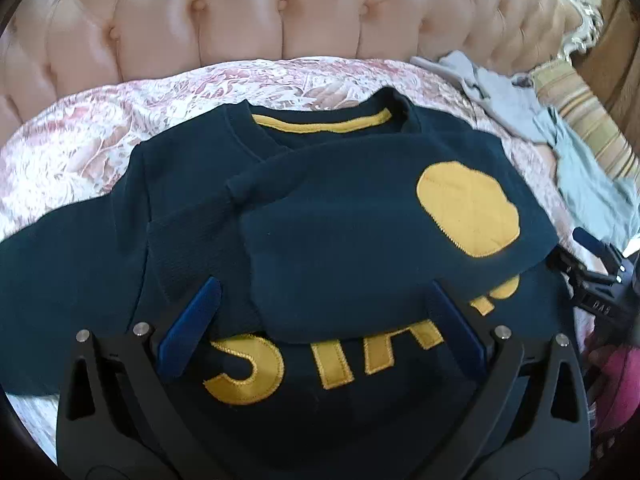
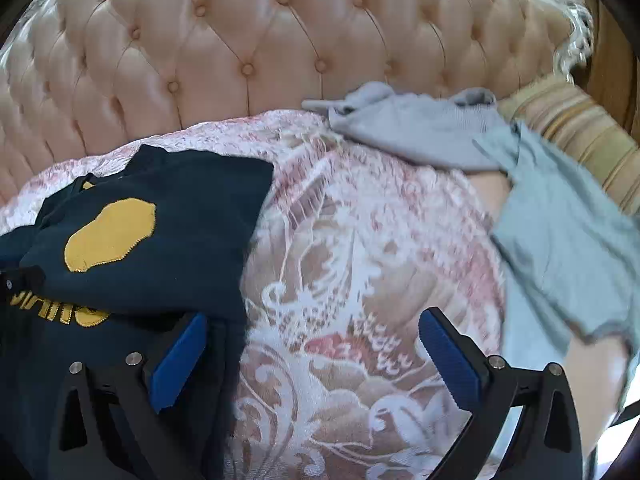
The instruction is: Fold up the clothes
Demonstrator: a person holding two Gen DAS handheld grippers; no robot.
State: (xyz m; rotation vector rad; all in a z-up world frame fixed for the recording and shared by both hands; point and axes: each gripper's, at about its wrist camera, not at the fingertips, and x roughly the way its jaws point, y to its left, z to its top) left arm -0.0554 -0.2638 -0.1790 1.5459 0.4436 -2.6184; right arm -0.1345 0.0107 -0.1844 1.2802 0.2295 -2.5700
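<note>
A dark navy sweatshirt with yellow letters and a yellow neck trim lies flat on the bedspread. One sleeve with a yellow elbow patch is folded across its chest. My left gripper hovers open over the sweatshirt's front, holding nothing. In the right wrist view the sweatshirt fills the left side, patch up. My right gripper is open beside the sweatshirt's right edge, over bare bedspread. The right gripper also shows at the right edge of the left view.
A pink and white floral bedspread covers the bed. A tufted peach headboard stands behind. Grey and pale blue garments lie in a heap at the right, next to a striped bolster.
</note>
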